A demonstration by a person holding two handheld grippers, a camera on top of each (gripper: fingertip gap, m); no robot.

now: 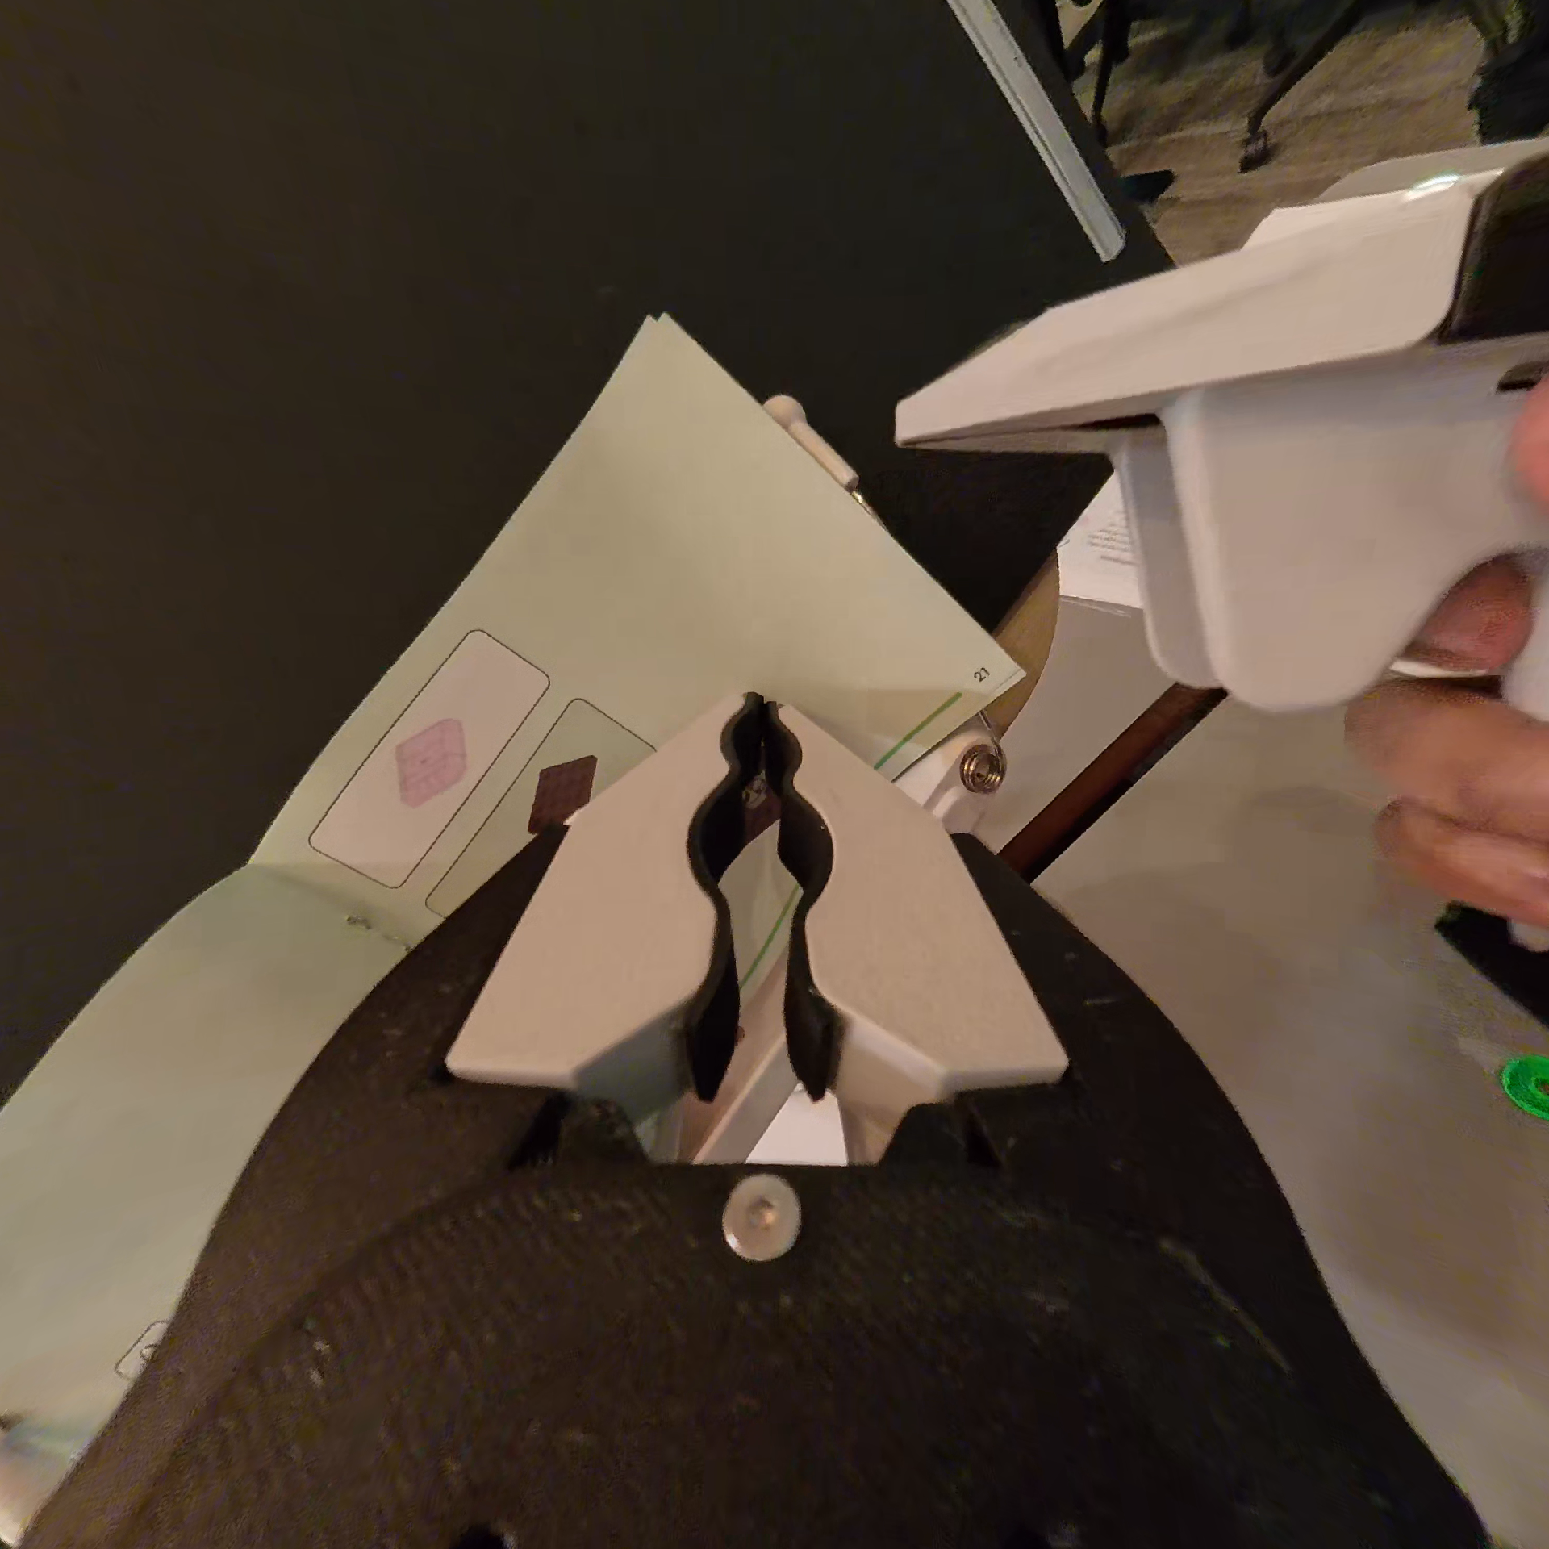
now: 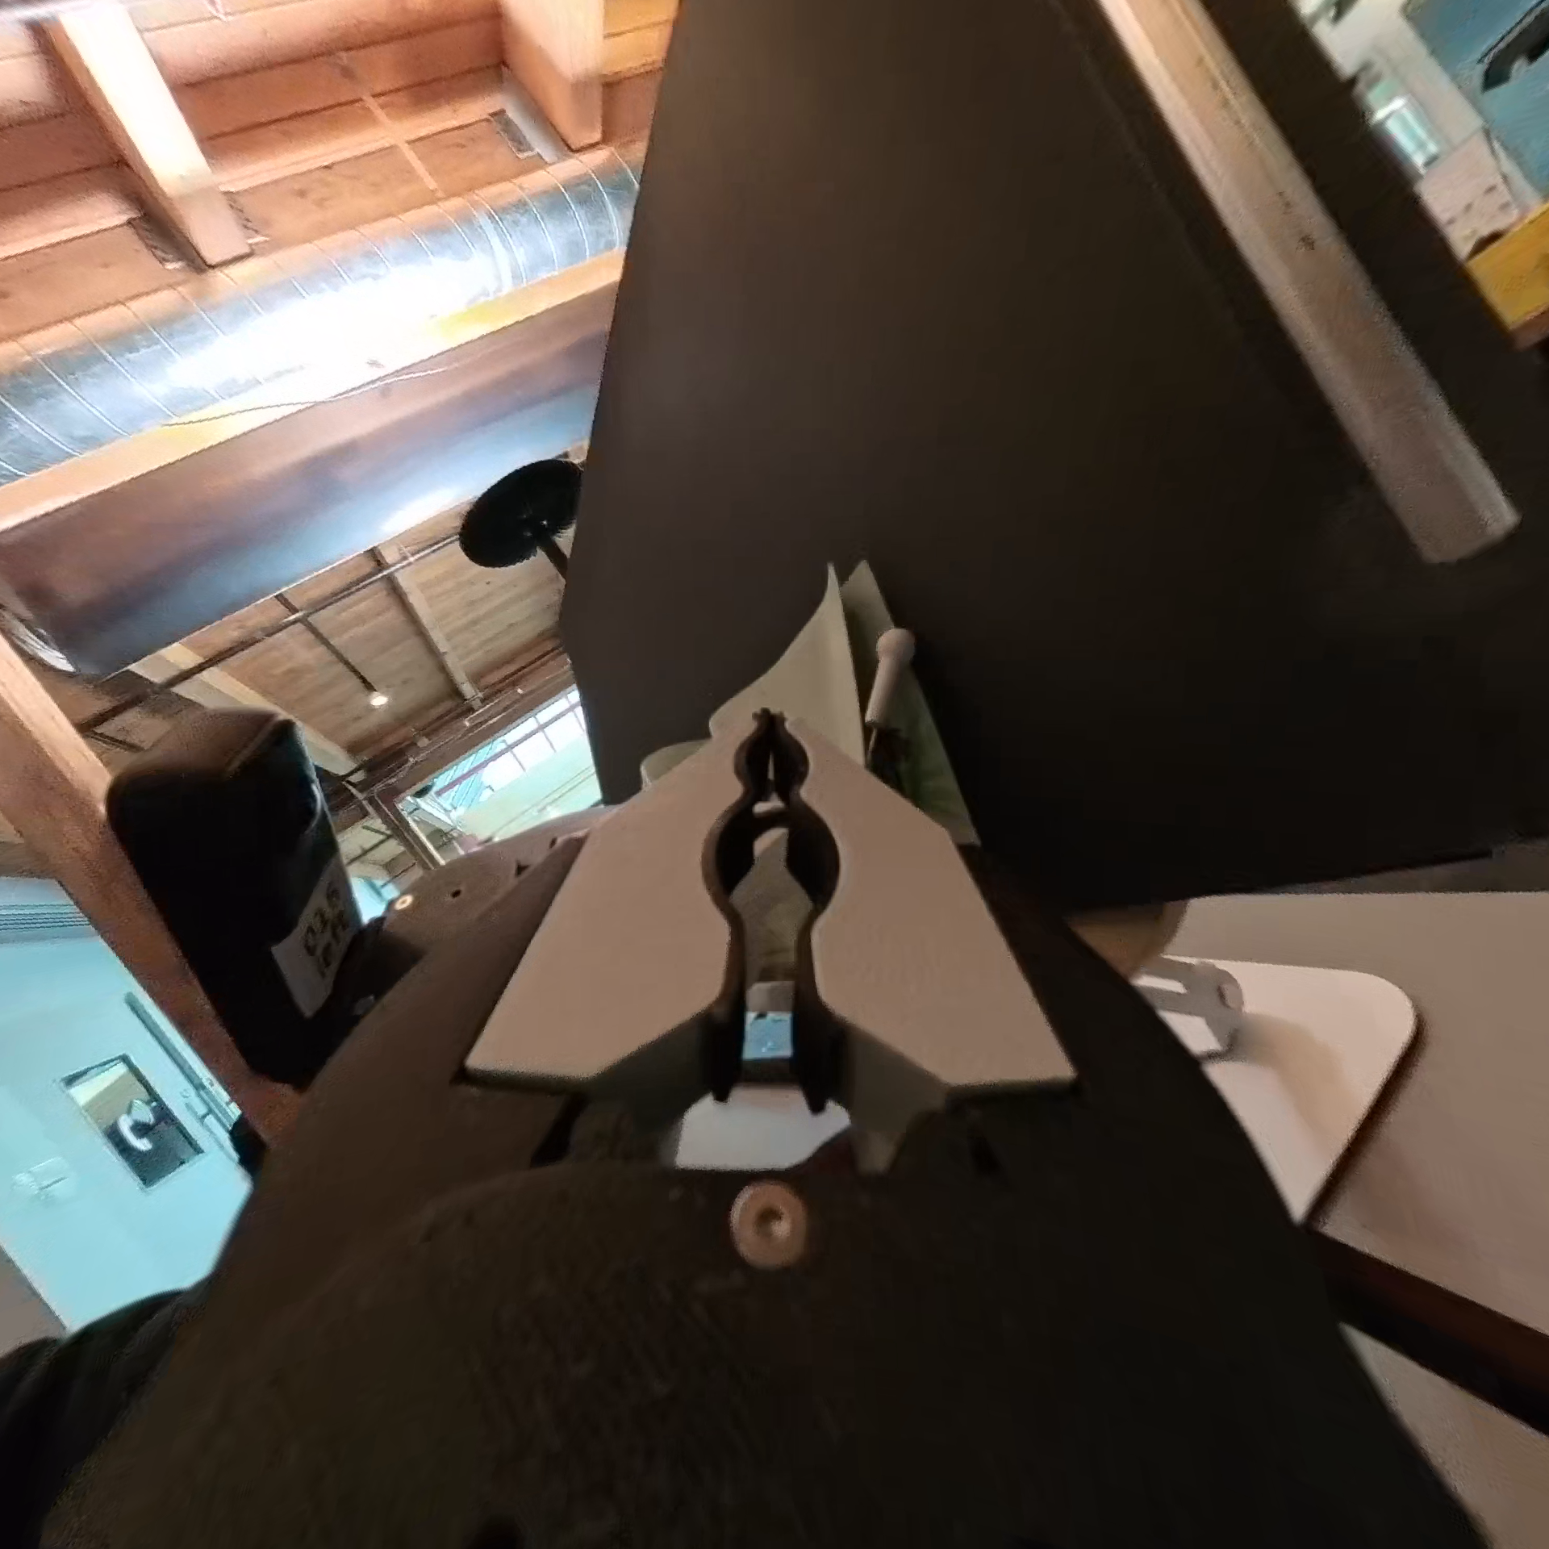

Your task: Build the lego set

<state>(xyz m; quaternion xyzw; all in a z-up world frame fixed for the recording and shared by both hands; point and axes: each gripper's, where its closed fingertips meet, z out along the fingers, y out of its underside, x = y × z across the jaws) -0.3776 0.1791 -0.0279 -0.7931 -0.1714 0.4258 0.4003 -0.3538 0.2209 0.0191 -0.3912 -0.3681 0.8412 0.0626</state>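
Note:
The pale green instruction booklet (image 1: 687, 553) stands open on a white holder against a black board. Its pages carry drawings of a pink and a brown brick. My left gripper (image 1: 758, 702) is shut, with its tips against the lower edge of the right-hand page. I cannot tell whether it pinches the paper. My right gripper (image 2: 771, 721) is shut, with its tips just in front of the booklet's curled page edge (image 2: 817, 654). Its white body (image 1: 1173, 369), held by a hand (image 1: 1475, 796), shows at the upper right of the left wrist view. No loose bricks are in view.
The black board (image 1: 335, 293) stands behind the booklet, with a metal bar (image 2: 1341, 335) on it. The white peg (image 2: 888, 662) and spring clip (image 1: 981, 767) of the holder flank the pages. A green ring (image 1: 1525, 1098) lies on the white table (image 1: 1257, 1090). A white plate (image 2: 1341, 1115) with a bracket lies at the right. My right fingertips sit around 7 cm from my left ones. My right tips are roughly 11 cm from the metal bar (image 2: 1341, 335). It turns up in the left wrist view (image 1: 1019, 131) as well.

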